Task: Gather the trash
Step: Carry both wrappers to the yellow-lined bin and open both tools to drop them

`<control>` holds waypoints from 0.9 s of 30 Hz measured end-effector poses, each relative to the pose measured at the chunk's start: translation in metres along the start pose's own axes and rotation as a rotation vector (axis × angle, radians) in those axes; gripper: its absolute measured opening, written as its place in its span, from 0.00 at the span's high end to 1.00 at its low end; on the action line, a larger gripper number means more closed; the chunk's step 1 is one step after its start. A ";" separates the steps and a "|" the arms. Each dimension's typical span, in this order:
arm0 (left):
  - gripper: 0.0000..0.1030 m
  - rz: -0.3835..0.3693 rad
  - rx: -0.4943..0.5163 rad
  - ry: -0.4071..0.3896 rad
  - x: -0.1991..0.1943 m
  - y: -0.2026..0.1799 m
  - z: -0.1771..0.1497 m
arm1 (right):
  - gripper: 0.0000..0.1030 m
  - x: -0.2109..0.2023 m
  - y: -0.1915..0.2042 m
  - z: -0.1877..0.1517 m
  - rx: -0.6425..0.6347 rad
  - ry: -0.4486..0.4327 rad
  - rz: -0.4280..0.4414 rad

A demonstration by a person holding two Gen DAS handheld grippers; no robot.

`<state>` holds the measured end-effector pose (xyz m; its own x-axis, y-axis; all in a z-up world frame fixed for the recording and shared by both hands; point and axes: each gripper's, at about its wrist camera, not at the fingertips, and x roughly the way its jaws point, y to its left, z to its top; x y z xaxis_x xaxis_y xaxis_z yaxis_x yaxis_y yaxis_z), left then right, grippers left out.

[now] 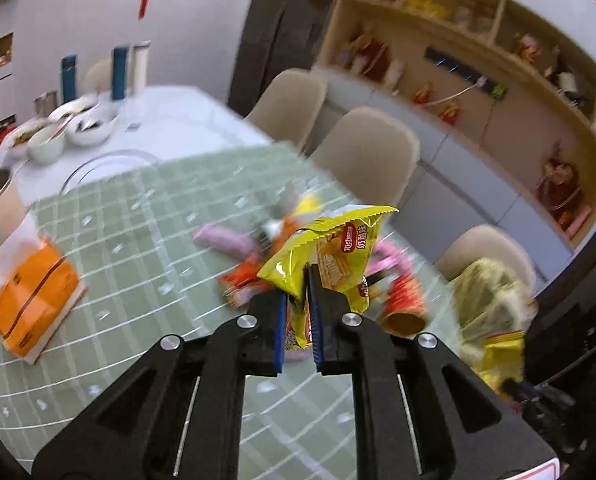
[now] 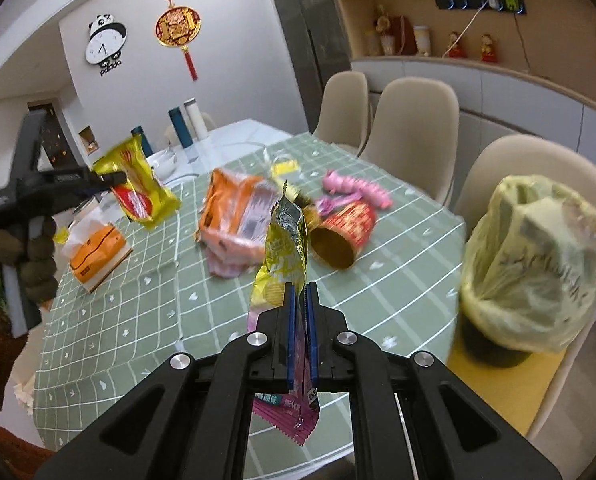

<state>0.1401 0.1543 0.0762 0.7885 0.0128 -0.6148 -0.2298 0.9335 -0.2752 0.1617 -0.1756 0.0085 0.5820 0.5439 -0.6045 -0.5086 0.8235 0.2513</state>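
Observation:
In the left wrist view my left gripper is shut on a yellow wafer packet, held above the green checked tablecloth. The right wrist view shows that same left gripper at the left with the yellow and red packet raised off the table. My right gripper is shut on a gold and pink wrapper. On the cloth beyond lie an orange packet, a red paper cup on its side and a pink wrapper. A bin lined with a yellow-green bag stands on a chair at the right.
An orange tissue pack lies at the table's left. Bowls and bottles stand at the far end. Beige chairs line the right side, with shelves behind. A person's hand grips the left tool.

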 end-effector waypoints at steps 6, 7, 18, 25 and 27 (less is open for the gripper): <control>0.91 -0.163 0.044 -0.016 0.019 -0.083 0.025 | 0.93 -0.028 -0.057 0.023 0.005 -0.050 -0.088; 0.91 -0.197 0.064 -0.006 0.031 -0.104 0.029 | 0.93 -0.036 -0.077 0.029 0.015 -0.067 -0.120; 0.91 -0.397 0.339 0.198 0.177 -0.346 0.017 | 0.93 -0.100 -0.257 0.067 0.155 -0.191 -0.374; 0.91 -0.325 0.508 0.304 0.265 -0.461 -0.013 | 0.93 -0.101 -0.341 0.063 0.258 -0.207 -0.406; 0.91 -0.310 0.559 0.393 0.288 -0.478 -0.030 | 0.93 -0.097 -0.363 0.062 0.285 -0.206 -0.405</control>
<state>0.4601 -0.2989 0.0082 0.4837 -0.3112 -0.8180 0.3764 0.9178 -0.1266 0.3290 -0.5171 0.0230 0.8228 0.1703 -0.5422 -0.0416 0.9695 0.2414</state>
